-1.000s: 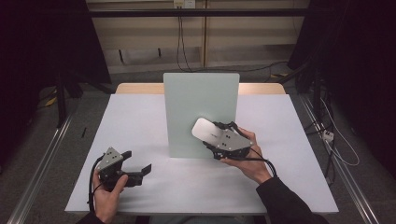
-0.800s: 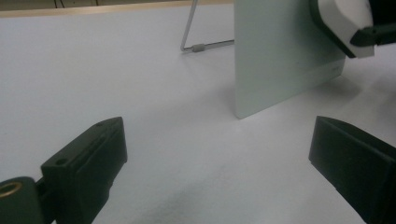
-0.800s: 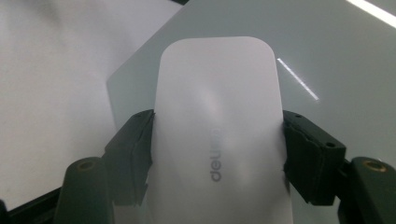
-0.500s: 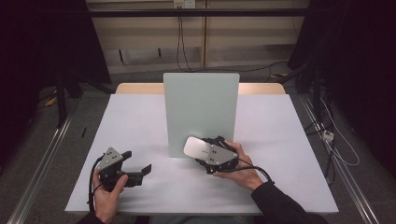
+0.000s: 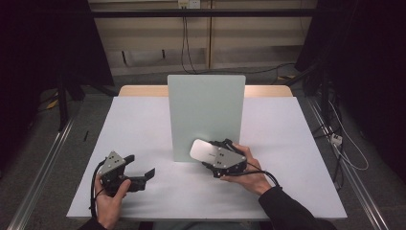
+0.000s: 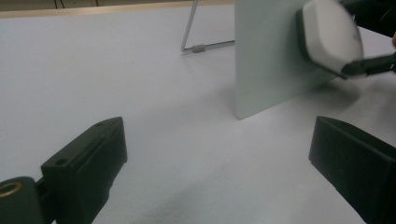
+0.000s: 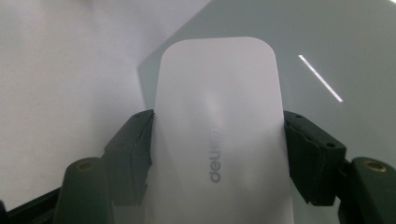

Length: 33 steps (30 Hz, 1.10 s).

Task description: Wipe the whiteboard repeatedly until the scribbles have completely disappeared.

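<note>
A pale green board stands upright in the middle of the white table. My right gripper is shut on a white eraser and holds it at the board's lower face. In the right gripper view the eraser sits between both jaws with its flat side toward the board. My left gripper rests open near the table's front left, nothing between its jaws. From the left gripper view, the board and eraser are ahead to the right of the open left gripper.
A thin wire stand props the board from behind. Metal rails run along the floor on both sides of the table. Cables lie on the floor to the right.
The right gripper has carried the eraser down and to the left across the board's face to its lower edge. The left gripper has stayed put.
</note>
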Available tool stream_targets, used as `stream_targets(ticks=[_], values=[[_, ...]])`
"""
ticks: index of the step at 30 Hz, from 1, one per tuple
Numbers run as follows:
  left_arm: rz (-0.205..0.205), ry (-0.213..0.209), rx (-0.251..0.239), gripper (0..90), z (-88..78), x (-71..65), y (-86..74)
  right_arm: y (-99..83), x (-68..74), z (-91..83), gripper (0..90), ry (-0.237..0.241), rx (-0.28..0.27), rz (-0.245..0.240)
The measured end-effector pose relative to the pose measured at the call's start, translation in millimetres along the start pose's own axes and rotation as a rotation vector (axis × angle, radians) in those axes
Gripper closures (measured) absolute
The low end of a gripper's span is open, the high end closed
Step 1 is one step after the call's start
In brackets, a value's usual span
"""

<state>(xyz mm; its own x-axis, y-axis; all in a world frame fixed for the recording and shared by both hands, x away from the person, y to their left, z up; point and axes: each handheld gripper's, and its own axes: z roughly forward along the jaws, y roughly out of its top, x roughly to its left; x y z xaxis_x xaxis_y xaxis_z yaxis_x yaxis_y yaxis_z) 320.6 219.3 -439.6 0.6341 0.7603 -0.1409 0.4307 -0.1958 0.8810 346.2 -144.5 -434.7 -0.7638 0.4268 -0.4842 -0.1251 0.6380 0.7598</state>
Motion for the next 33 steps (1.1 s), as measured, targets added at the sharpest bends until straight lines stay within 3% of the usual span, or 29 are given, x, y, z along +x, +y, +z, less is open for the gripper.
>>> stream_targets(ticks=[7,13,19,25,33], values=[[0.004,0.0,0.004,4.2,0.5,-0.1,0.1,0.1,-28.2,-26.7,31.2,-0.099,-0.047,0.071],[0.002,0.0,0.001,4.2,0.5,-0.3,-0.1,-1.0,-27.0,-27.1,31.2,-0.096,-0.041,0.079],[-0.013,-0.001,-0.003,4.2,-0.1,1.7,-1.3,0.3,-21.0,-22.6,31.3,-0.047,-0.024,0.115],[-0.011,-0.002,-0.004,4.2,-0.5,1.2,-1.0,3.8,-19.1,-26.2,31.3,0.035,0.006,0.22],[-0.006,0.001,0.0,4.2,0.0,0.8,-0.9,2.0,-14.3,-30.1,31.3,0.104,0.065,0.269]])
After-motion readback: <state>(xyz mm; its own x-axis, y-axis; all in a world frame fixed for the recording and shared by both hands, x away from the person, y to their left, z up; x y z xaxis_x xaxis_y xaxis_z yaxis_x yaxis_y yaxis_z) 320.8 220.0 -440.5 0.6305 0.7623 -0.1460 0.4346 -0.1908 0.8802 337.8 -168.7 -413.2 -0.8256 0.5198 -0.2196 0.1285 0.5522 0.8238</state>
